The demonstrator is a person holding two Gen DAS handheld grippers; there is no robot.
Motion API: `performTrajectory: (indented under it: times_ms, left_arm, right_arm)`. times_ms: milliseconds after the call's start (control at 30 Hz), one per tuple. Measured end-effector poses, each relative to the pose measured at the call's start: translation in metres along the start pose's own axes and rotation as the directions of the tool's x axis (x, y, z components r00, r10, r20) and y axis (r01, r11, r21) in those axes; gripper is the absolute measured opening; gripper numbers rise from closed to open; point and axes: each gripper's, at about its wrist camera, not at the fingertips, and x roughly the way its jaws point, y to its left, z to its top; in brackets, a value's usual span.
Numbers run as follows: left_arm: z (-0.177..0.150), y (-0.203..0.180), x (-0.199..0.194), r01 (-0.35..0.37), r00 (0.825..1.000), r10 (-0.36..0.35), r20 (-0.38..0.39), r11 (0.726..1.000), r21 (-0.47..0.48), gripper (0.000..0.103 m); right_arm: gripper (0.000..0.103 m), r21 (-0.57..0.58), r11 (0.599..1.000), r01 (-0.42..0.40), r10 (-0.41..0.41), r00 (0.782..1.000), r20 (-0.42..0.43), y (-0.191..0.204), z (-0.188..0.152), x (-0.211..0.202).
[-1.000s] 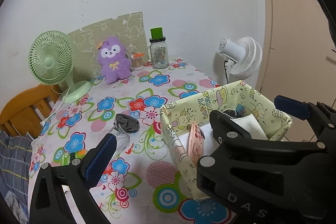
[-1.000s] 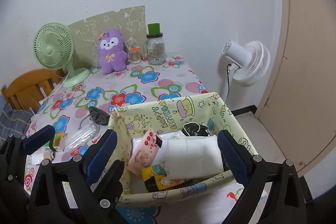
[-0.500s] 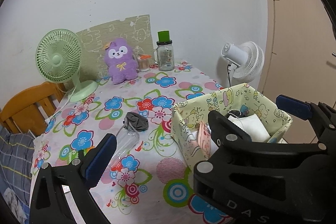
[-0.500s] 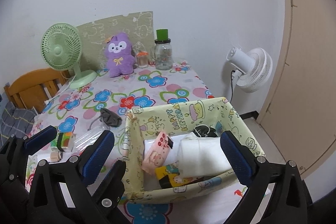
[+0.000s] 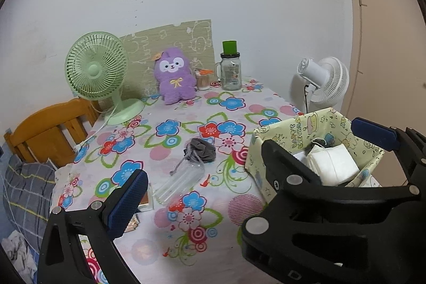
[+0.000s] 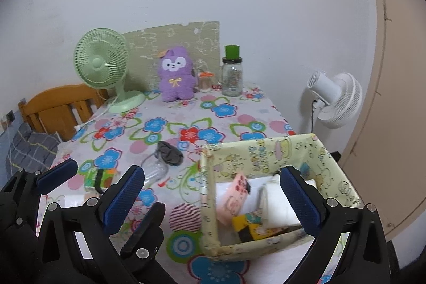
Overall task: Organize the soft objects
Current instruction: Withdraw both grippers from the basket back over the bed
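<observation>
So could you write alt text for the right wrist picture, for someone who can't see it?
An open right gripper hangs over a flowered tablecloth, its blue-padded fingers straddling the near corner of a yellow fabric bin holding a white folded cloth and small packets. Beyond, a purple plush toy sits by a green fan and glass jar.

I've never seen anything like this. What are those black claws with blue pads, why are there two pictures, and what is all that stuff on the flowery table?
They are two hand-held grippers, each carrying a wide-angle camera that looks along its fingers: one picture from the left gripper, one from the right gripper. Both are open and hold nothing. On the floral tablecloth stand a green fan, a purple plush toy and a glass jar. Nearer lie a grey drawstring pouch and a clear plastic bag. The yellow fabric bin holds a white folded cloth and a pink packet.
</observation>
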Motion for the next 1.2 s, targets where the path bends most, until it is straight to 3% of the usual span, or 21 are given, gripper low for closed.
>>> performTrajectory:
  times_ms: [1200]
  left_arm:
    - [-0.028, 0.091, 0.003, -0.072, 0.997, 0.07, -0.036, 0.994, -0.078, 0.103]
  right_arm:
    - [0.103, -0.089, 0.989, -0.114, 0.112, 0.993, -0.027, 0.094, -0.005, 0.031]
